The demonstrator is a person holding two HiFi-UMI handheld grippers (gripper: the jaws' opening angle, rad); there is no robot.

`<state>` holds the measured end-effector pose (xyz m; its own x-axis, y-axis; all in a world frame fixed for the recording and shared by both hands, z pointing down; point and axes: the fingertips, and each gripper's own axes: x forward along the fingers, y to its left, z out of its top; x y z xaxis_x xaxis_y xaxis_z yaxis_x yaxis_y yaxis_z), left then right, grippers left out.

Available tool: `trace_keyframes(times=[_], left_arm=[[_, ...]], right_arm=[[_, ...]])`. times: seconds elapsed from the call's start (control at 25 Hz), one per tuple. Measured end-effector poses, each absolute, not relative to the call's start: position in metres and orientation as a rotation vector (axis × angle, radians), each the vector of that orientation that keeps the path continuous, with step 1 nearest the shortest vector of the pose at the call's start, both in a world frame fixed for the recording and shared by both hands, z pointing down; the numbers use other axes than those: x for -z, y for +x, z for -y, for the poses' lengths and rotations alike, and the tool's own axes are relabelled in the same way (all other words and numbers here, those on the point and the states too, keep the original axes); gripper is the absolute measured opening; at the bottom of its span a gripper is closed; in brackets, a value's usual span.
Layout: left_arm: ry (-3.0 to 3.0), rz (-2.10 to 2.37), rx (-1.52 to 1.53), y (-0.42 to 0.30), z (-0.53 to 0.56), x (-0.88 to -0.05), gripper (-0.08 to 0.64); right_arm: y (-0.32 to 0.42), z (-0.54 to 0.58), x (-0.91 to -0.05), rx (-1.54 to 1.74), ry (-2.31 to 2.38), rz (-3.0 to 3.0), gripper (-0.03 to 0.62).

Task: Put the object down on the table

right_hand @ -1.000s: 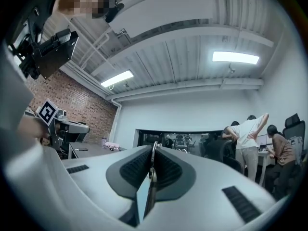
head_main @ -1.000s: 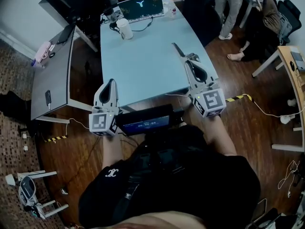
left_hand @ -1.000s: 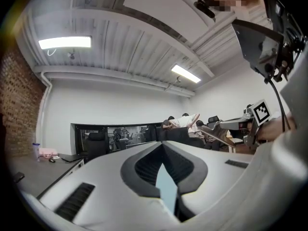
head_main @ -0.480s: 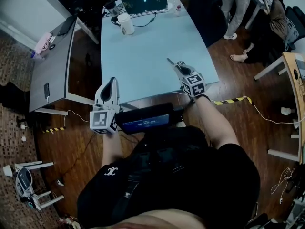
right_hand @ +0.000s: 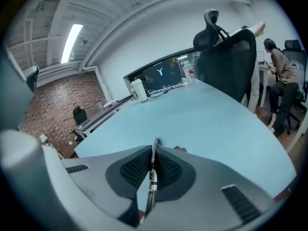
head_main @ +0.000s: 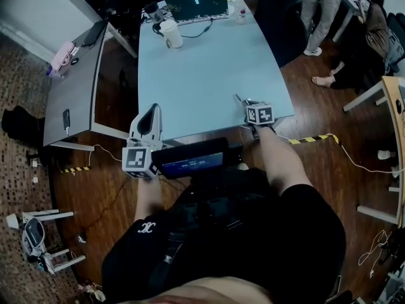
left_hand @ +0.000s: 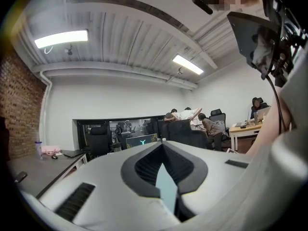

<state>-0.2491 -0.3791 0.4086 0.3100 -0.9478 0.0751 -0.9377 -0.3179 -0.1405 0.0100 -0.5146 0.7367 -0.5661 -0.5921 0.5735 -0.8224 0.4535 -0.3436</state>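
Lowered and drawn back since a second ago: right hand-held gripper (head_main: 244, 101), then raised over the middle of the pale blue desk (head_main: 202, 62), now low at its near right edge. Clamped on a thin metal object (right_hand: 153, 176), jaws almost together with only that strip between the pads. Object seen edge-on in the right gripper view, tip poking just past the jaw tips, over the bare desk top close to the near edge; cannot tell whether touching the surface.

Left hand-held gripper (head_main: 152, 108) much where it was, just off the desk's near left corner, over the wooden floor (head_main: 107, 195). Jaw tips together, nothing between them.

At the far end of the desk, well apart from both grippers: open laptop (head_main: 197, 4) with lit screen, white cup (head_main: 171, 35) just beside it to the left, dark cable (head_main: 201, 29) between them. Grey side desk (head_main: 76, 87) to the left, dark phone (head_main: 66, 114) on it. Strip of yellow-and-black tape (head_main: 310, 138) on the floor to the right. Black office chair (right_hand: 226, 61) beyond the desk's right side.
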Motion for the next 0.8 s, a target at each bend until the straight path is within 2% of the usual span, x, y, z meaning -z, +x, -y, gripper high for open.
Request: trace_keyframes(times=[0.2,0.36,0.52,0.56,0.68,0.8], left_arm=[[-2.467,-1.788,0.251,-0.254,0.383,-0.412,0.005],[-2.460,-1.804,0.253,-0.258,0.385,-0.409,0.005],[-2.458,-1.824,0.234,-0.259,0.386,-0.409,0.005],[-2.459,-1.826,0.234,-0.260,0.386,-0.410,0.005],[-2.460,-1.832,0.238,-0.261,0.386,-0.411,0.005],[-2.459,-1.835,0.232,-0.259,0.386,-0.411,0.005]], right_arm=[[0.003,0.522,-0.742,-0.885,1.217,2.329,0.018],[-0.006,0.528,-0.748,-0.769,1.183,2.268,0.064],[-0.009,0.527,-0.756,-0.683,1.130,2.246,0.254],[-0.007,0.529,-0.755,-0.653,1.143,2.237,0.321],[0.005,0.540,-0.748,-0.582,1.212,2.223,0.357],[0.015,0.551,-0.726,-0.526,1.272,2.274,0.360]])
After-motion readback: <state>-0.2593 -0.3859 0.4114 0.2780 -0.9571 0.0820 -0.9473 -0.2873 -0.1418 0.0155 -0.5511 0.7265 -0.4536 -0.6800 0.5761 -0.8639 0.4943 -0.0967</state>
